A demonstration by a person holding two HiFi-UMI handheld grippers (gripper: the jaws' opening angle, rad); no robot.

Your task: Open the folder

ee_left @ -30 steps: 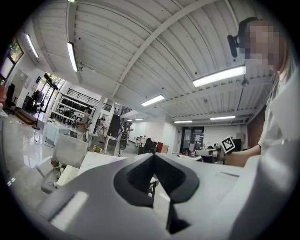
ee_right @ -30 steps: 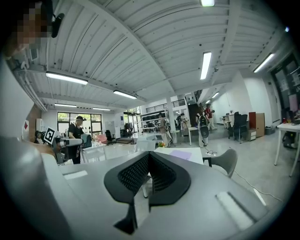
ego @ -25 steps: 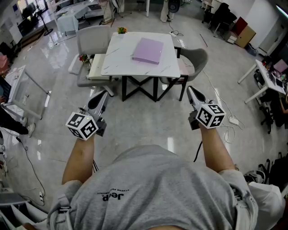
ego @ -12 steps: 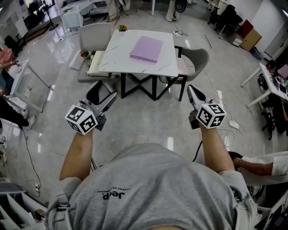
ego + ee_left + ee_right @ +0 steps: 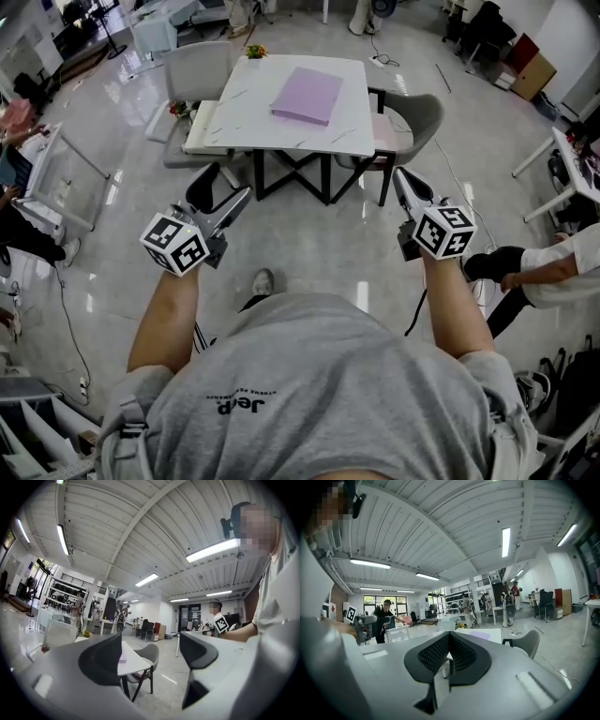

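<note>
A closed pale purple folder [image 5: 307,96] lies flat on the white table [image 5: 253,117] across the room, well ahead of both grippers. My left gripper [image 5: 225,185] is held out over the floor, short of the table's near left corner, jaws wide open with nothing between them. In the left gripper view the left gripper [image 5: 149,653] frames the table [image 5: 132,663] and a sliver of the folder [image 5: 123,658]. My right gripper [image 5: 400,174] points at the table's right side, shut and empty. In the right gripper view the right gripper [image 5: 447,651] shows closed pads, with the folder [image 5: 480,634] beyond.
A grey chair [image 5: 414,117] stands at the table's right, a white chair [image 5: 194,71] at its left with a bench beside it. Small flowers [image 5: 255,52] sit at the table's far corner. A person [image 5: 548,274] bends in at the right edge. Cables lie on the floor.
The left gripper's jaws have gone from shut to wide open. Both grippers have moved forward toward the table. A person has come into view at the right.
</note>
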